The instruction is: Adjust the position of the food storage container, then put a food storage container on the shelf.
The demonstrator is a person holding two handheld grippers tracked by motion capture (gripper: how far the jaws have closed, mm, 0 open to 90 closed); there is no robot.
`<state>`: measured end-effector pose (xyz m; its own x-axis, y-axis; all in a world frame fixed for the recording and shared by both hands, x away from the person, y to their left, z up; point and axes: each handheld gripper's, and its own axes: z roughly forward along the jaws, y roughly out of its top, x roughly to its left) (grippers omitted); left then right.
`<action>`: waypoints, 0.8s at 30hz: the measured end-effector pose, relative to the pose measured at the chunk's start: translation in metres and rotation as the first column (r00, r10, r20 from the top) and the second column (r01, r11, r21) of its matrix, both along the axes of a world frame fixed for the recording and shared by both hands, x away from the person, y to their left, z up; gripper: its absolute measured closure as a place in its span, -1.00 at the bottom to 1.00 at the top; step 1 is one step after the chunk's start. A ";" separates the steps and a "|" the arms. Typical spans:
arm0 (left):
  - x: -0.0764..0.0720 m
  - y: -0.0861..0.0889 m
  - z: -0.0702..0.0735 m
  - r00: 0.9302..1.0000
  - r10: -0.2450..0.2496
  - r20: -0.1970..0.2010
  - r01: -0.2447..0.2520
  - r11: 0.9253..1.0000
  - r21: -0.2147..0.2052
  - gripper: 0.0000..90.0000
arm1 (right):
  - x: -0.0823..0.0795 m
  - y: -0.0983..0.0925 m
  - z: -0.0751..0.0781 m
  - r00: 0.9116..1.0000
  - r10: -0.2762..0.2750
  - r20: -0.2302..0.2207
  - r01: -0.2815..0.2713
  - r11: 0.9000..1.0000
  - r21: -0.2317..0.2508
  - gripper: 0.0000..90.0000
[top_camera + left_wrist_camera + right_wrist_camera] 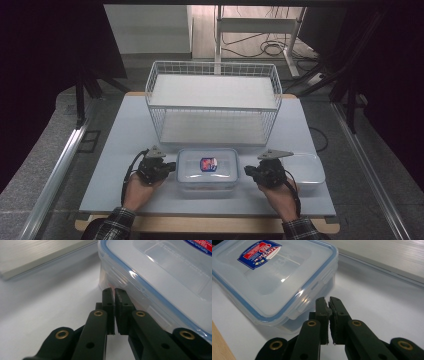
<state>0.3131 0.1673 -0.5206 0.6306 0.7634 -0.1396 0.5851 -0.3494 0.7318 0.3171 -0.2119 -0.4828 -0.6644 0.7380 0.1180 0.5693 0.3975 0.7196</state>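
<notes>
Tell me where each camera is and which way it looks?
High view: sits above the person's side, looks forward and down at the table, wire basket and lidded box; shows both hands, left gripper and right gripper.
Left gripper view: rides the left gripper, faces the box's side; shows its shut jaws.
Right gripper view: rides the right gripper, faces the box's corner; shows its shut jaws.
Shared: all three show the box.

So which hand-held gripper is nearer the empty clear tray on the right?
Right. The right hand-held gripper sits just left of the empty tray; the left hand-held gripper is beyond the lidded container.
</notes>
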 end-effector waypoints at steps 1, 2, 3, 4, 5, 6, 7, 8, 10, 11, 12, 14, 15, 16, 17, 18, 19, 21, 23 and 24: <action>0.000 0.000 0.000 1.000 0.000 0.000 0.000 1.000 0.000 0.88 | 0.000 0.000 0.000 1.000 0.000 0.000 0.000 1.000 0.000 0.89; -0.001 0.003 0.001 1.000 0.016 0.001 -0.016 1.000 -0.007 0.84 | -0.001 -0.002 0.000 1.000 0.001 0.003 -0.001 1.000 -0.004 0.90; -0.001 0.003 0.001 1.000 0.016 0.001 -0.016 1.000 -0.007 0.77 | -0.001 -0.002 0.000 1.000 0.001 0.003 -0.001 1.000 -0.004 0.90; -0.003 0.009 0.002 0.999 0.042 0.013 -0.042 0.999 0.003 0.66 | -0.002 -0.003 0.000 1.000 0.005 0.008 -0.005 1.000 -0.006 0.89; -0.003 0.009 0.002 0.999 0.042 0.013 -0.042 0.999 0.003 0.51 | -0.002 -0.003 0.000 1.000 0.005 0.008 -0.005 1.000 -0.006 0.89; -0.004 0.012 0.001 0.998 0.054 0.015 -0.054 0.999 0.005 0.32 | -0.003 -0.003 0.001 1.000 0.005 0.018 -0.005 1.000 -0.010 0.83; -0.005 0.016 0.000 0.998 0.063 0.018 -0.063 0.998 0.011 0.32 | -0.003 -0.003 0.001 1.000 0.005 0.018 -0.005 1.000 -0.010 0.83; -0.005 0.020 -0.002 0.997 0.073 0.015 -0.073 0.997 0.019 0.15 | -0.003 -0.004 0.001 1.000 0.006 0.021 -0.006 1.000 -0.012 0.75; -0.007 0.026 -0.004 0.996 0.088 0.007 -0.088 0.996 0.025 -0.21 | -0.003 -0.005 0.001 1.000 0.001 0.026 -0.001 1.000 -0.009 0.36; -0.008 0.029 -0.004 0.995 0.095 0.009 -0.096 0.995 0.020 -0.30 | -0.003 -0.006 0.001 1.000 -0.004 0.026 0.004 1.000 -0.007 0.27; -0.009 0.031 -0.004 0.995 0.100 0.010 -0.100 0.995 0.014 -0.30 | -0.003 -0.006 0.001 1.000 -0.004 0.026 0.004 1.000 -0.007 0.27; -0.011 0.035 -0.003 0.993 0.119 0.016 -0.119 0.993 -0.006 -0.51 | -0.002 -0.008 0.001 0.999 -0.012 0.033 0.012 1.000 -0.002 0.12; -0.012 0.036 -0.002 0.992 0.128 0.017 -0.128 0.992 -0.012 -0.59 | -0.002 -0.009 0.001 0.999 -0.015 0.033 0.015 1.000 0.005 0.04; -0.013 0.037 -0.002 0.991 0.132 0.017 -0.131 0.991 -0.015 -0.65 | -0.001 -0.010 0.002 0.999 -0.017 0.033 0.017 1.000 0.013 -0.04; -0.013 0.038 -0.002 0.991 0.136 0.018 -0.136 0.991 -0.014 -0.73 | -0.001 -0.011 0.003 0.999 -0.020 0.038 0.019 1.000 0.019 -0.11; -0.013 0.038 -0.003 0.990 0.141 0.020 -0.141 0.990 -0.014 -0.81 | 0.000 -0.012 0.003 0.999 -0.021 0.044 0.020 0.999 0.029 -0.20; -0.013 0.038 -0.003 0.989 0.147 0.024 -0.147 0.989 -0.008 -0.84 | 0.000 -0.013 0.003 0.999 -0.021 0.048 0.020 0.999 0.037 -0.29; -0.013 0.037 -0.004 0.989 0.145 0.027 -0.145 0.989 0.006 -0.89 | 0.001 -0.014 0.003 0.999 -0.020 0.046 0.018 0.999 0.045 -0.36; -0.013 0.036 -0.005 0.991 0.130 0.030 -0.130 0.991 0.014 -0.91 | 0.002 -0.013 0.002 0.999 -0.020 0.043 0.017 0.998 0.055 -0.46; -0.013 0.036 -0.005 0.992 0.121 0.036 -0.121 0.993 0.010 -0.94 | 0.003 -0.012 0.001 0.999 -0.011 0.046 0.008 0.998 0.059 -0.58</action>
